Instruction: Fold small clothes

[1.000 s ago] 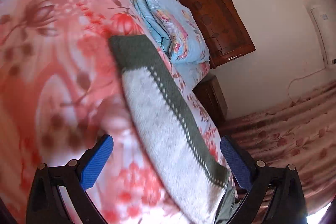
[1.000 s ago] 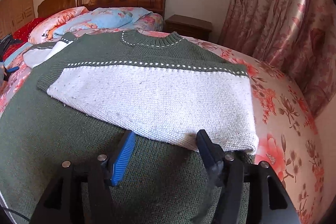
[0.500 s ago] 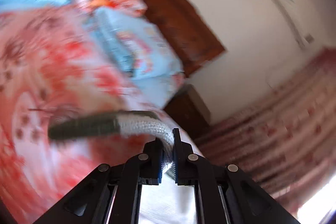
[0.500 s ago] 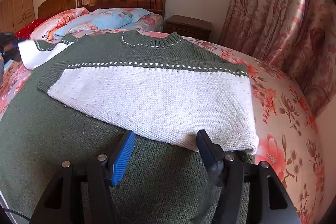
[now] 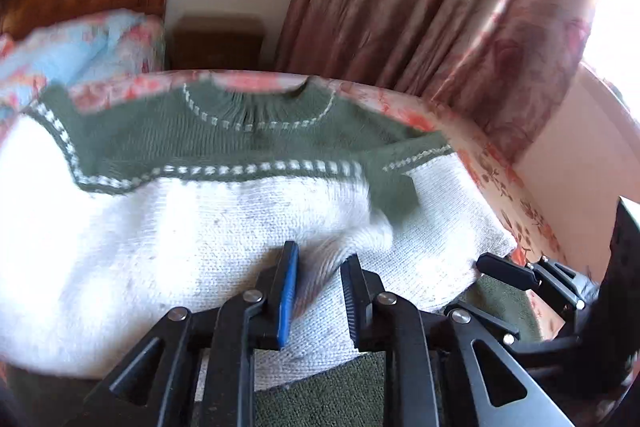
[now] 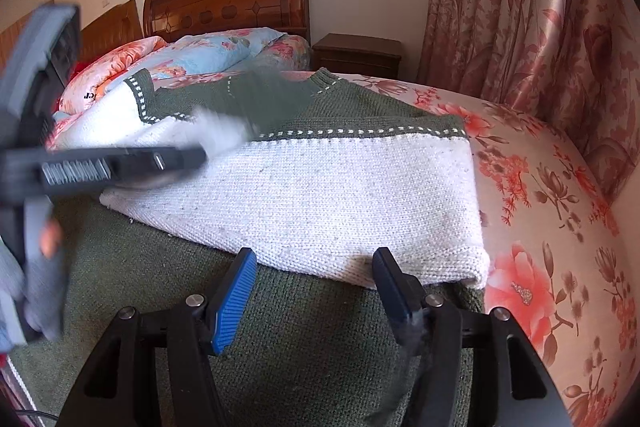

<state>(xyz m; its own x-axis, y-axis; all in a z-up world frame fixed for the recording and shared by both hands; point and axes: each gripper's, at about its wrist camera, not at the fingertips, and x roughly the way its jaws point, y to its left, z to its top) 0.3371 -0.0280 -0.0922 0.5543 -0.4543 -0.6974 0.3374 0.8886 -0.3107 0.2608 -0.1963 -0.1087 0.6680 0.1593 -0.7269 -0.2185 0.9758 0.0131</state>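
At the far left of the right wrist view we see our left claw (image 6: pixel 192 157) reaching in sideways over the sweater (image 6: pixel 320 195), blurred, with a hand (image 6: pixel 44 267) on its grip. The sweater, green with a white band, lies spread on the bed (image 6: pixel 552 227), one sleeve (image 6: pixel 352 199) folded across the chest. In the left wrist view the left claw (image 5: pixel 320 267) stands narrow, a bunched ridge of white knit from the other sleeve (image 5: pixel 200 227) between its pads; we cannot tell whether they press it. Further right, our right claw (image 6: pixel 314 267) stands wide over the green body, at the near edge of the folded sleeve, gripping nothing. Beyond the bed's right side hangs a floral curtain (image 6: pixel 520 7).
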